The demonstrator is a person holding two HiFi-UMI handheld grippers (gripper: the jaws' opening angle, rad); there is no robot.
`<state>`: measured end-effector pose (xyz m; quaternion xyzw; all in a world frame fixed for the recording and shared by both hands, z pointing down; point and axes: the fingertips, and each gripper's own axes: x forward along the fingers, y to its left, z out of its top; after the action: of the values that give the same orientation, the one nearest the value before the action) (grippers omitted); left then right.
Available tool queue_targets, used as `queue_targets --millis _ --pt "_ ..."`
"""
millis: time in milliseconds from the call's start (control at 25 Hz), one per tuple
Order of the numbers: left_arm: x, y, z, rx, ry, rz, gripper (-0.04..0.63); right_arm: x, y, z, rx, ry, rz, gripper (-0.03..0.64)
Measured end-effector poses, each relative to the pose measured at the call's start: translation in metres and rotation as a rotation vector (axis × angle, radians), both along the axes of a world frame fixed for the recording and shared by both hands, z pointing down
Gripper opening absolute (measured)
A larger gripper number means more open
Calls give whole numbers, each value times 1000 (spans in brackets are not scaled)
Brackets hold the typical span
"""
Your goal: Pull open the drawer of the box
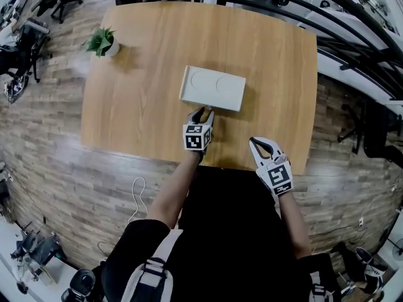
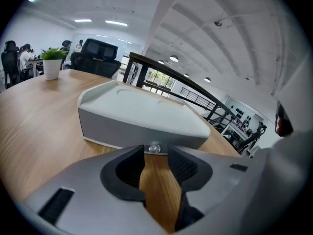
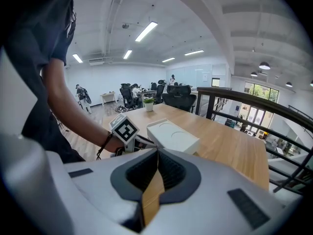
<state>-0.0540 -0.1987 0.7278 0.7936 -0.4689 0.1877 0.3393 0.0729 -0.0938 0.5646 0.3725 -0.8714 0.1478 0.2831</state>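
A white box [image 1: 213, 88] lies in the middle of the wooden table [image 1: 138, 106]; its top has two shallow round dents. In the left gripper view the box [image 2: 132, 114] fills the middle, and a small clear knob [image 2: 154, 147] sticks out of its front face. My left gripper [image 1: 203, 112] sits at that front side, open, with the knob between its fingertips [image 2: 138, 152] and room on both sides. The drawer front looks flush with the box. Over the table's near edge my right gripper [image 1: 261, 147] hangs shut and holds nothing; its view shows the jaws [image 3: 157, 153] meeting.
A small potted plant [image 1: 102, 41] stands at the table's far left corner. Black railings [image 1: 352, 36] run along the right. Office chairs [image 1: 63, 2] stand beyond the table's far side. A white cable [image 1: 138, 190] lies on the brick-pattern floor near my left side.
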Motion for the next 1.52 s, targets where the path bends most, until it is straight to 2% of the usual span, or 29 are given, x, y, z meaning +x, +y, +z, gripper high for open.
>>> queue_targets --millis 160,520,720,840,1520 --pt "-2 -1 14 -36 -9 -21 150 -3 -4 -3 6 -8 -1 25" --pt "2 -7 15 -21 -21 -1 147 -1 -7 -2 3 -3 8 25" --pt "6 -8 12 -10 -11 5 92 2 -8 -2 0 2 12 25" --pt "9 -8 14 -10 -7 8 81 2 -7 -2 4 6 9 25" --pt "7 -6 13 -25 8 30 75 -6 -8 -6 14 12 -1 25"
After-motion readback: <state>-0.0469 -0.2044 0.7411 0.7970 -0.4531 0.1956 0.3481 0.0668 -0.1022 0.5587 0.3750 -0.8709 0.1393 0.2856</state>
